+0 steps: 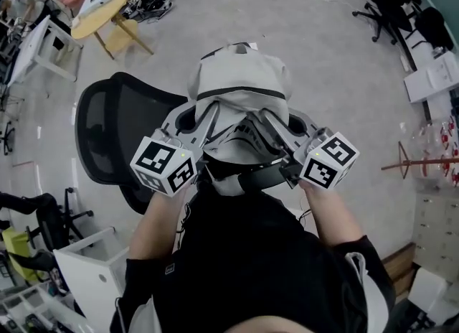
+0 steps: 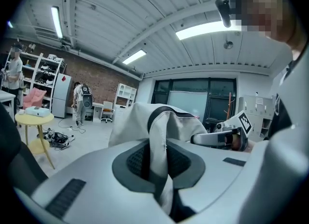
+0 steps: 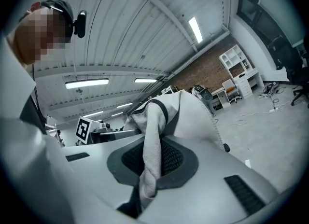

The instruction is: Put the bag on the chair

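1. The bag (image 1: pixel 240 84), pale grey with black trim, is held up by both tongs directly in front of the person, over a black mesh chair (image 1: pixel 115 134).
2. The chair's backrest is seen to the left of the bag, while the seat is covered by the bag. Whether the bag's underside rests on the seat cannot be told.
3. The left tongs (image 1: pixel 206 122) are clenched on the bag. In the left gripper view a strap (image 2: pixel 157 136) is seen running down between the dark ribbed pads and pinched there by the left tongs (image 2: pixel 157 165).
4. The right tongs (image 1: pixel 275 129) are likewise clenched on the bag. In the right gripper view a second strap (image 3: pixel 152 141) of knitted grey fabric is pressed between the pads of the right tongs (image 3: pixel 150 160).
5. The two tongs are held close together, side by side, with their marker cubes turned towards the person.
6. Each of the tongs is caught in the other's view, beyond the bulk of the bag.
7. A round yellow table (image 1: pixel 100 10) is placed well apart from the chair at the upper left, with a white box on it and a tangle of cables (image 1: pixel 150 1) on the floor just beside it.
8. A wooden coat stand (image 1: pixel 416 161) is seen at the right edge.
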The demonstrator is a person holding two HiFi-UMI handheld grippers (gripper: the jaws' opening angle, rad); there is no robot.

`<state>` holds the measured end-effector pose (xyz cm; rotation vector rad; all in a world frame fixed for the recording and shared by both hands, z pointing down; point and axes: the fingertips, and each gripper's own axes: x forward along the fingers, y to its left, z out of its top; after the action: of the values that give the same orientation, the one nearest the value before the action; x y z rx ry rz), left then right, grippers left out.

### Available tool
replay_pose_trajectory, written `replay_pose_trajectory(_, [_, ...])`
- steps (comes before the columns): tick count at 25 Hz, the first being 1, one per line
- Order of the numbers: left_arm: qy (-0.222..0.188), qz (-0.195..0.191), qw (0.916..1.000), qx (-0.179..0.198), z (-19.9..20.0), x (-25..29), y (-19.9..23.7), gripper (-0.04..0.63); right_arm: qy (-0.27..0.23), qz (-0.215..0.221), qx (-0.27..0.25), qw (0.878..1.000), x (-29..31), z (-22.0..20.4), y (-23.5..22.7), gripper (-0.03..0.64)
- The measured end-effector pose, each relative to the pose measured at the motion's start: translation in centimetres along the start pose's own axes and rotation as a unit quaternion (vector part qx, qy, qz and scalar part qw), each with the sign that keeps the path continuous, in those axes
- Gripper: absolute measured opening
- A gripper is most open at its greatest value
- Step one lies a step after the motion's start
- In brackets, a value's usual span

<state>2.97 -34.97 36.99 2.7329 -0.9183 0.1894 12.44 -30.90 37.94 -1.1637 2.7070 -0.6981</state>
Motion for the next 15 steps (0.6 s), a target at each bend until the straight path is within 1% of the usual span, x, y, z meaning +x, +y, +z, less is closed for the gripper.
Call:
replay_pose_trajectory(3, [0.012, -0.025, 0.9996, -0.005, -1.3, 2.0, 2.0, 0.044, 0.009, -0.042, -0.017, 0.999, 1.4, -0.6, -2.3, 0.038])
replay_pose_trajectory(5, [0.021, -0.043, 0.9988, -0.009, -2.0, 3.8, 3.1, 0.044, 0.009, -0.071, -0.018, 0.997, 2.1, -1.0, -4.0, 0.038])
replay_pose_trajectory(8, [0.041, -0.075, 0.9964, -0.004, -3.0, 7.2, 4.0, 0.044, 0.004, -0.110, 0.005, 0.994, 2.1, -1.7, -6.8, 0.038])
replay_pose_trajectory(11, [0.063, -0.105, 0.9925, 0.002, -4.3, 10.2, 4.2, 0.046, 0.009, -0.146, 0.029, 0.989, 1.4, -2.9, -9.1, 0.039])
replay_pose_trajectory(15, [0.083, -0.116, 0.9897, 0.006, -6.2, 13.1, 4.5, 0.049, 0.013, -0.178, 0.062, 0.982, 0.9, -4.7, -11.6, 0.040])
